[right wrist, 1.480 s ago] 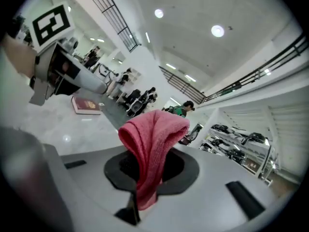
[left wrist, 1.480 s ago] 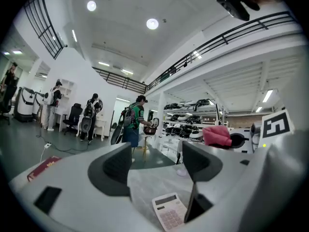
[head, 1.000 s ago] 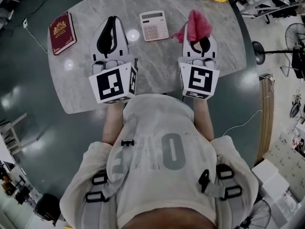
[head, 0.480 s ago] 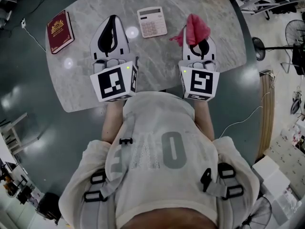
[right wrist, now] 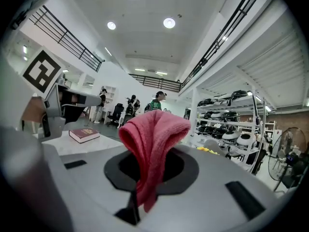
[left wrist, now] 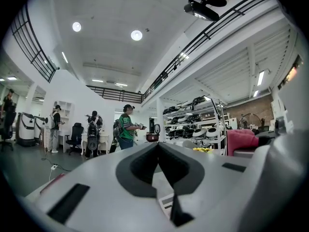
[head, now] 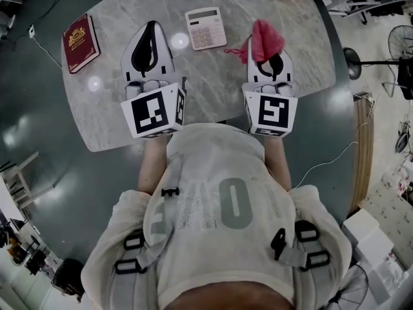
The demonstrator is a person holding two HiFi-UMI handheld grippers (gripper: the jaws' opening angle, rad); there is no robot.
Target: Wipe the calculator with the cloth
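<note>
Cloth (head: 264,39), one pink piece, is clenched in the right gripper (head: 271,55), bunched above its tips, likely ready to wipe the single calculator (head: 206,28) lying on the marble table (head: 213,102) at its ten o'clock. Left gripper (head: 151,28) is clenched on nothing; one red book (head: 80,34) lies at its nine o'clock.

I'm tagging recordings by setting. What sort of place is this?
Likely a big open workshop or lab hall: a high ceiling with a railed mezzanine, metal racks stacked with gear, and an office chair farther off.
</note>
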